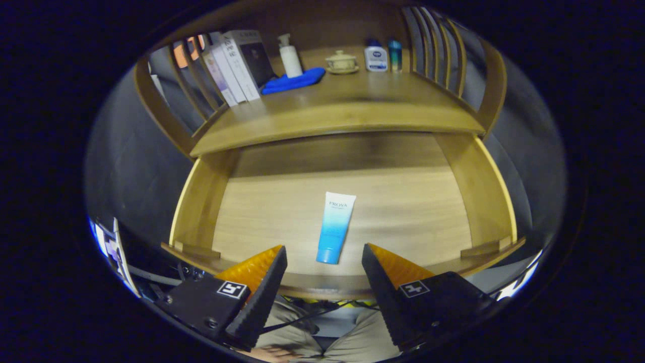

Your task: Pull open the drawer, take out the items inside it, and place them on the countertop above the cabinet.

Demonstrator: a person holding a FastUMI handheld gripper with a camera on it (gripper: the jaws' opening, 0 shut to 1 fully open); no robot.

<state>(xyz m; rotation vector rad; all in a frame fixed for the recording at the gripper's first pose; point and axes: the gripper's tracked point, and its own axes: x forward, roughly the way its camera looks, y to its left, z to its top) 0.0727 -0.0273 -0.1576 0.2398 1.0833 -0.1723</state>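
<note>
Drawer (201,201) was already out, jaws wide and empty over its front edge. Tube (335,228) lay at 12 o'clock; next probably dropping to pinch it.

Gripper: my gripper (324,254) hangs above the pulled-out drawer (201,194), fingers spread wide, gripping nothing.
Tube: a tube (335,228) lies flat on the drawer floor, cap end between my fingertips.
Countertop: the countertop (352,108) carries boxes (237,65), pump bottle (290,55), blue cloth (293,81), lidded cup (341,62).
</note>
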